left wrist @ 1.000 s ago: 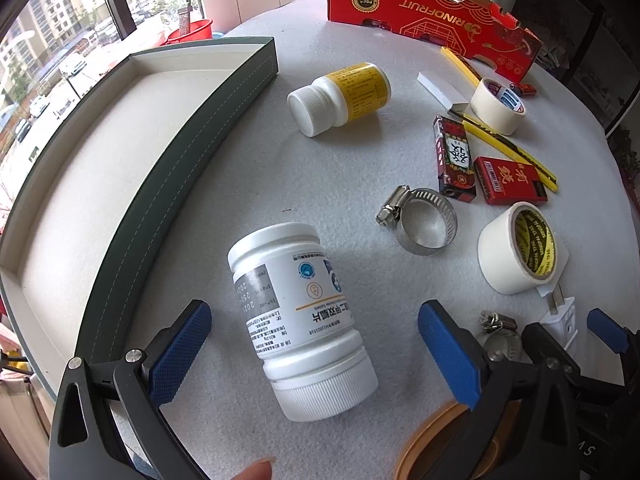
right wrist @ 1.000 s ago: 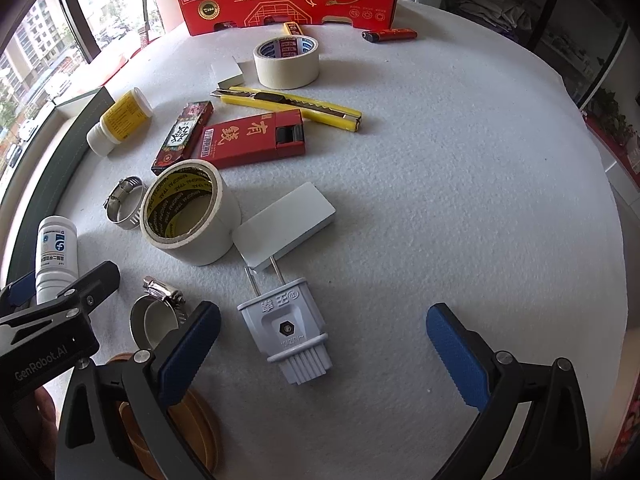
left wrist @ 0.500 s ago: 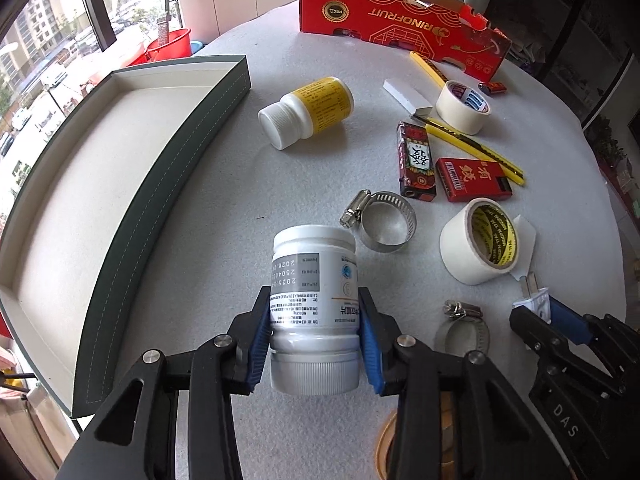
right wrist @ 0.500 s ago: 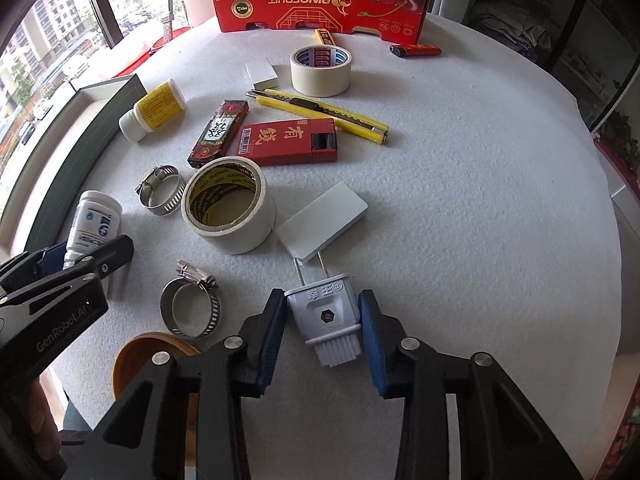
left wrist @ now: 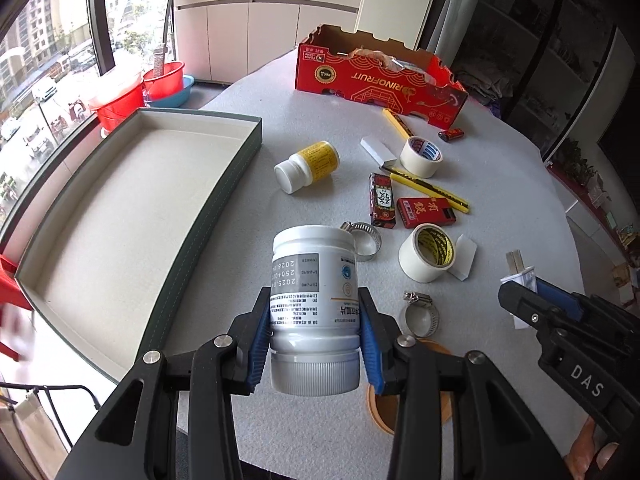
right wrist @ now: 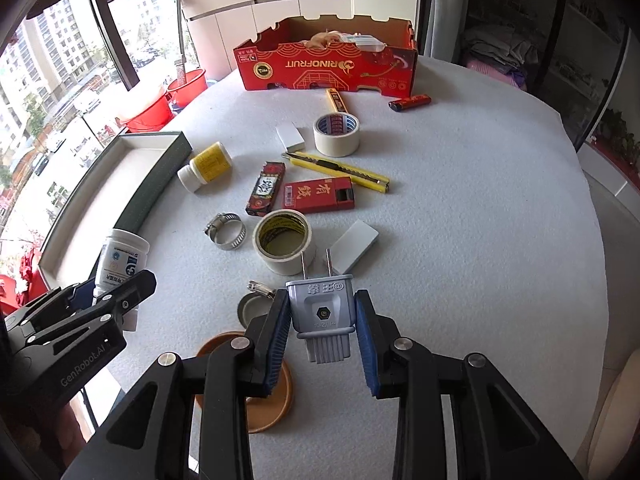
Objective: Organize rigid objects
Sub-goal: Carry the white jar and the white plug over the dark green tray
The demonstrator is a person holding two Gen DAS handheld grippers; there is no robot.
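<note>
the left gripper (left wrist: pixel 316 340) is clamped on a large white bottle (left wrist: pixel 314 304), its blue pads pressing both sides of the body just above the ribbed cap, which points back toward the camera. the bottle hangs clear of the grey desk (left wrist: pixel 248 216), just right of the long green-walled tray (left wrist: pixel 236 184) with its pale lining. the right gripper (right wrist: pixel 323 328) is closed on a white plug (right wrist: pixel 322 312), pads on its two flat sides, the two metal prongs pointing away over the desk; the plug is lifted off the surface too. from the left wrist view the right gripper (left wrist: pixel 520 292) shows at the right edge with the plug's prongs sticking out of it.

spread across the desk lie a small yellow-labelled bottle (right wrist: pixel 206 166) on its side near the tray's far corner, a dark red narrow box (right wrist: pixel 266 188) beside a red flat box (right wrist: pixel 318 195), a yellow utility knife (right wrist: pixel 340 170), two rolls of masking tape (right wrist: pixel 284 246) (right wrist: pixel 336 134), two white blocks (right wrist: pixel 354 246) (right wrist: pixel 290 138), and two hose clamps (right wrist: pixel 226 230) (left wrist: pixel 419 314). a red lighter (right wrist: pixel 410 102) lies near the red cardboard carton (right wrist: pixel 328 66) at the far edge. a round wooden coaster (right wrist: pixel 262 404) sits under the right gripper's left finger.
</note>
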